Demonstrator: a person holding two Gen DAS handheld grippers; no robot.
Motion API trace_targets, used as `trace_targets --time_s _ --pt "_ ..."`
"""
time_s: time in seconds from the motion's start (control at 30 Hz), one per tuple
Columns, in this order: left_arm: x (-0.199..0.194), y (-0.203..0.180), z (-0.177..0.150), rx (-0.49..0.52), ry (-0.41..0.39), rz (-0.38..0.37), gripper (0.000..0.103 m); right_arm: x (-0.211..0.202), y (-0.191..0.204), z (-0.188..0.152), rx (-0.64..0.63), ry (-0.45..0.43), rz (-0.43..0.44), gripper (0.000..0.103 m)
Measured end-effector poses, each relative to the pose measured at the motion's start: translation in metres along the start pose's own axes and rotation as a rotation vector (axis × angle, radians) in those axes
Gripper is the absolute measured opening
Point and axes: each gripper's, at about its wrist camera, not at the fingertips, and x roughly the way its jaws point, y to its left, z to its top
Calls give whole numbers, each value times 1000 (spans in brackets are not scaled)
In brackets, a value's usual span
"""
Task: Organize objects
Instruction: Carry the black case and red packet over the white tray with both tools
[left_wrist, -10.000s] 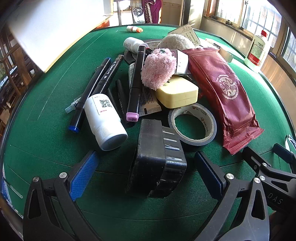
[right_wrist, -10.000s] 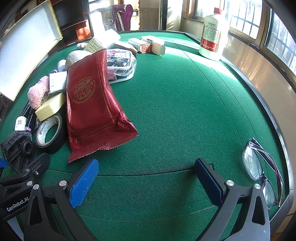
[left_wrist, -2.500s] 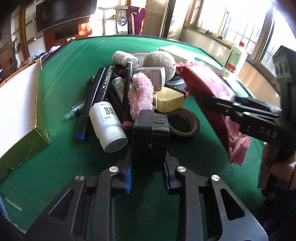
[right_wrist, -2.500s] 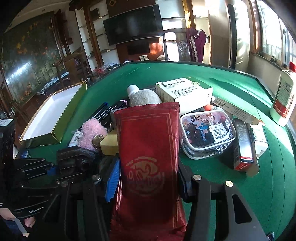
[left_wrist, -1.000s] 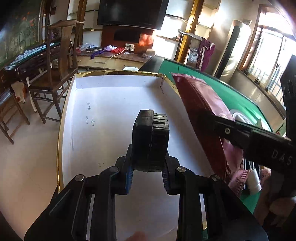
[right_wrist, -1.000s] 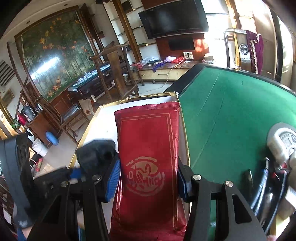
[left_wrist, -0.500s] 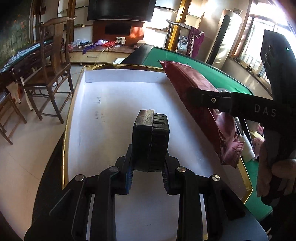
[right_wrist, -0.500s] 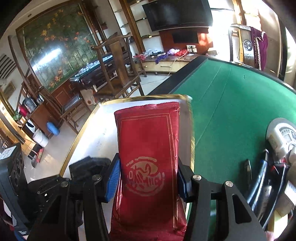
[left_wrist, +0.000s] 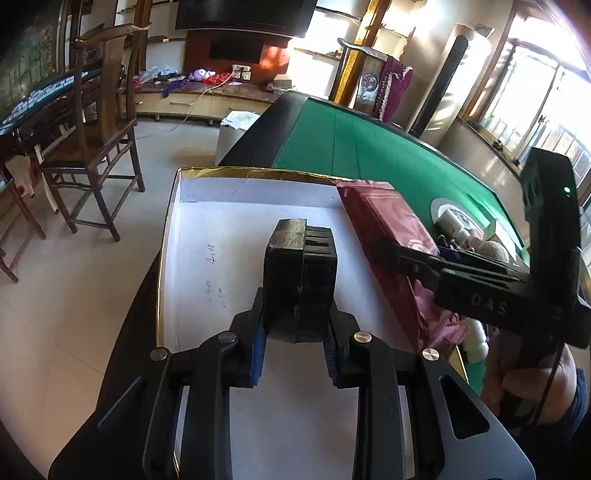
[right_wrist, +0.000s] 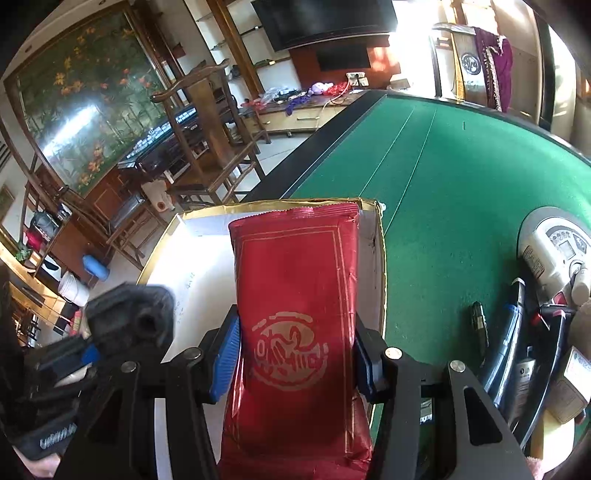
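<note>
Black block and red packet both held over the white box

Black block (left_wrist: 301, 273): pinched between the pads of the left gripper (left_wrist: 295, 345), above the white floor of the gold-rimmed box (left_wrist: 207, 236). From the right wrist view the block is blurred, shape hard to read.

Red packet (right_wrist: 295, 314): clamped across its width by the right gripper (right_wrist: 295, 356). Its lower end is cut off by the frame edge; its far end covers part of the box's back wall. In the left wrist view the packet's crumpled tail hangs past the right gripper's body, over the box's right rim.

Box floor: bare apart from faint pen marks, near end hidden under the gripper frames.

Box sits at the edge of the green table (right_wrist: 461, 192), floor and a wooden chair (left_wrist: 96, 122) beyond its left side.

Right of the box: markers (right_wrist: 513, 332) and a white device (right_wrist: 554, 251), partly cut off. Broad open felt behind.

A hand (left_wrist: 532, 376) grips the right gripper's handle, mostly out of frame.
</note>
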Motion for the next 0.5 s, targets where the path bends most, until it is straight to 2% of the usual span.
trace_targets --time_s 0.17,0.27,0.5 --pt "33 3 18 13 73 38 25 18 -1 8 20 46 -14 53" --pt "44 5 26 9 86 83 26 27 8 15 0 67 -33 53" --pt "67 24 42 -16 120 135 26 50 18 26 -17 98 -60 53"
